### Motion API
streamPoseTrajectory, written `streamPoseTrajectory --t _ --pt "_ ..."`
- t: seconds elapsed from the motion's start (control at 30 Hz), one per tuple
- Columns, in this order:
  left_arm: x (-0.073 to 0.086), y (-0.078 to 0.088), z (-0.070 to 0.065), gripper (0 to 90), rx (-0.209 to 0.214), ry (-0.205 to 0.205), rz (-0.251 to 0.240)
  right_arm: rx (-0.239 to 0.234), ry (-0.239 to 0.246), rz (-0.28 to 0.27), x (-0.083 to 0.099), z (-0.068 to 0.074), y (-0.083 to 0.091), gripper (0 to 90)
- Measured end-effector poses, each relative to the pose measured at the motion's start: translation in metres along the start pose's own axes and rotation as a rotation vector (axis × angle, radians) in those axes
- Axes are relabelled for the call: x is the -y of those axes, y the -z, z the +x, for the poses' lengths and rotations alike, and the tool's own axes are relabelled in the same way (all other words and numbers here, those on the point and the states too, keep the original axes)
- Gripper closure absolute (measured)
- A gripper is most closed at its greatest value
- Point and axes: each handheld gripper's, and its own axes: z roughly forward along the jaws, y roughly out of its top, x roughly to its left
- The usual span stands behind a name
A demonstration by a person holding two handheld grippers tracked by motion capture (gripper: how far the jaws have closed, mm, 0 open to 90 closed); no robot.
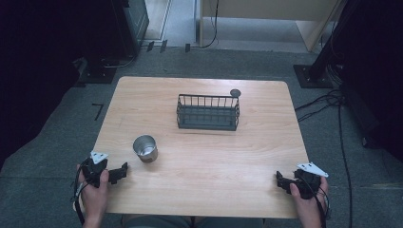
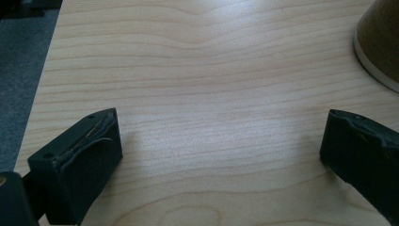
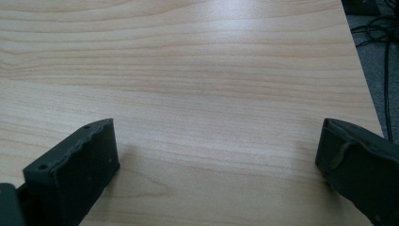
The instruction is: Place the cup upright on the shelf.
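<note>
metal cup (image 1: pixel 145 148) upright, mouth up, axis vertical

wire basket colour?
Dark grey wire basket, clearest in the high view.

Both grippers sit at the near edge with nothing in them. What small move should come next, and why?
Probably the left gripper should ease forward and a little to the right toward the metal cup. Its jaws stand wide open with bare table between them, and the cup is the nearest thing, upright and apart from the wire basket. The right gripper, also open and empty, is farther from both.
</note>
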Motion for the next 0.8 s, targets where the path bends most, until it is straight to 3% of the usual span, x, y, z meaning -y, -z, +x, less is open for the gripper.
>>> streamPoseTrajectory --t 0.2,0.33,0.4,0.8 --pt "0.001 0.003 0.001 0.0 -0.003 0.008 0.005 0.0 0.0 0.0 0.0 0.0 0.0 0.0" --pt "0.0 0.009 0.001 0.0 0.039 0.029 -0.004 0.0 0.0 0.0 0.0 0.0 0.0 0.0" --pt "0.0 0.013 -0.003 0.0 0.031 0.013 -0.006 0.0 0.0 0.0 0.0 0.0 0.0 0.0" --pt "-0.008 0.038 -0.028 0.0 0.099 -0.027 -0.046 0.0 0.001 0.0 0.0 0.0 0.0 0.0"
